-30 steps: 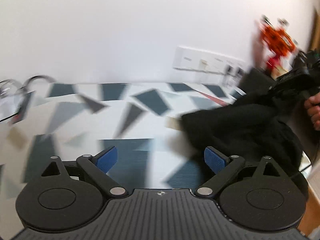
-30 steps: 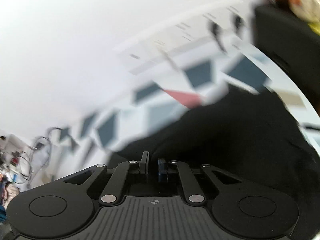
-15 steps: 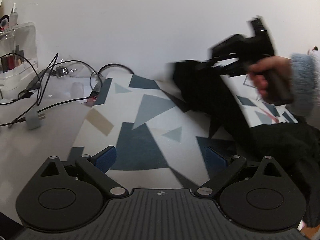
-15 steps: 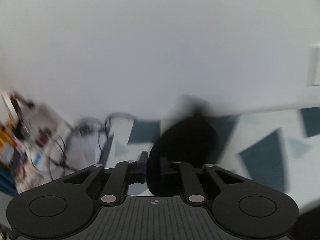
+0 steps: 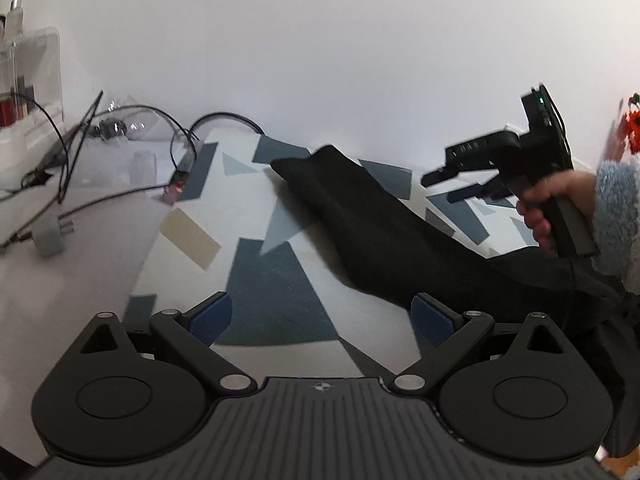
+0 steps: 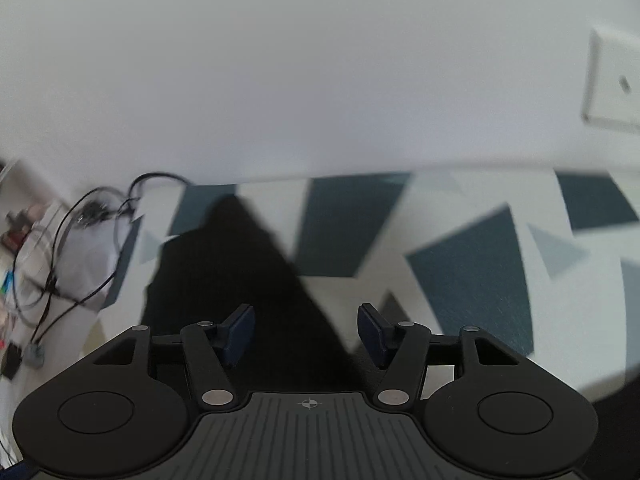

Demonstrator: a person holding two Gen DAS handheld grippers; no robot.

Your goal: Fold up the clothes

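- At the far left of the left wrist view, a clear plastic box (image 5: 38, 68) stands against the white wall (image 5: 320, 40).
- Near it, black cables (image 5: 80, 160) run over the pale part of the bench (image 5: 60, 280), and a small grey plug (image 5: 50, 236) lies at the end of one cable.
- To the right of the cables, a cloth with blue, grey and beige shapes (image 5: 276, 280) covers the bench.
- The left gripper (image 5: 320, 316) is low in its own view, above this cloth. Its fingers (image 5: 210, 316) stand wide apart and hold nothing; the right blue pad is just at the edge of the garment, and I cannot tell if it touches.
- The black garment (image 5: 380, 232) lies on the patterned cloth as a long band. One end is near the wall, and it runs toward the lower right, where it becomes a bigger dark heap.
- In the right wrist view, the same garment (image 6: 240, 280) is a dark pointed shape under and in front of the gripper.
- The right gripper (image 6: 306, 332) has its fingers (image 6: 240, 332) parted with an empty gap between them; they grasp nothing.
- At the right of the left wrist view, the right gripper (image 5: 460, 184) is above the garment, held by a hand (image 5: 548, 208) in a fluffy blue sleeve (image 5: 616, 208).
- A white wall plate (image 6: 612, 80) is at the far right of the right wrist view.
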